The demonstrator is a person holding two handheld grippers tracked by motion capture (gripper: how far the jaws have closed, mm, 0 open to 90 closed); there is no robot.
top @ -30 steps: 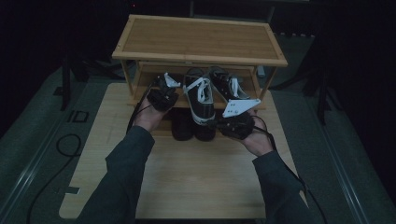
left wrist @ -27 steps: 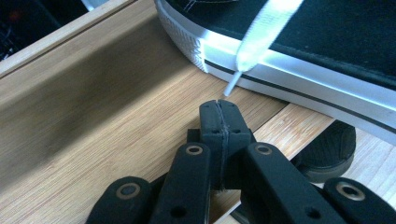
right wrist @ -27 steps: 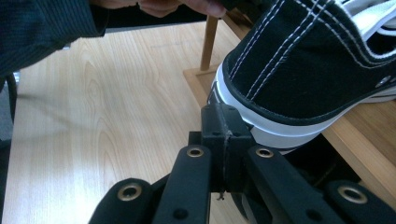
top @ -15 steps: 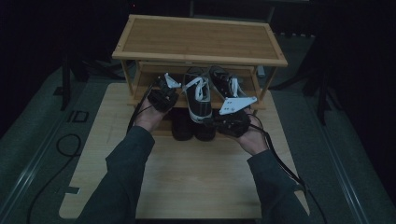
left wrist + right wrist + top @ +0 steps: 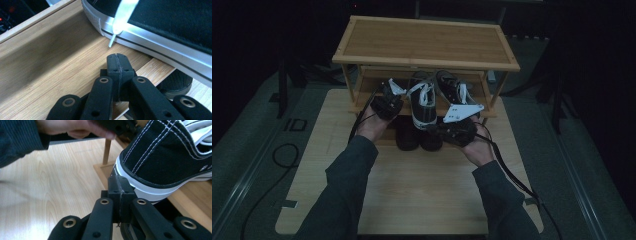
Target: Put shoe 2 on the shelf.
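Shoe [image 5: 172,155] showing matt black canvas, smooth white rubber edge; shelf [image 5: 50,65] showing grained bamboo-like wood; desk [image 5: 57,177] showing pale wood.

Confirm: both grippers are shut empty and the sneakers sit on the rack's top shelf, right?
Not quite. The sneakers sit on the middle shelf, under the bare top, as the high view shows. The left gripper and right gripper are indeed shut empty.

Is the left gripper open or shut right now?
Shut. In its own view the left gripper shows both jaws pressed together, empty, just short of the sneaker.
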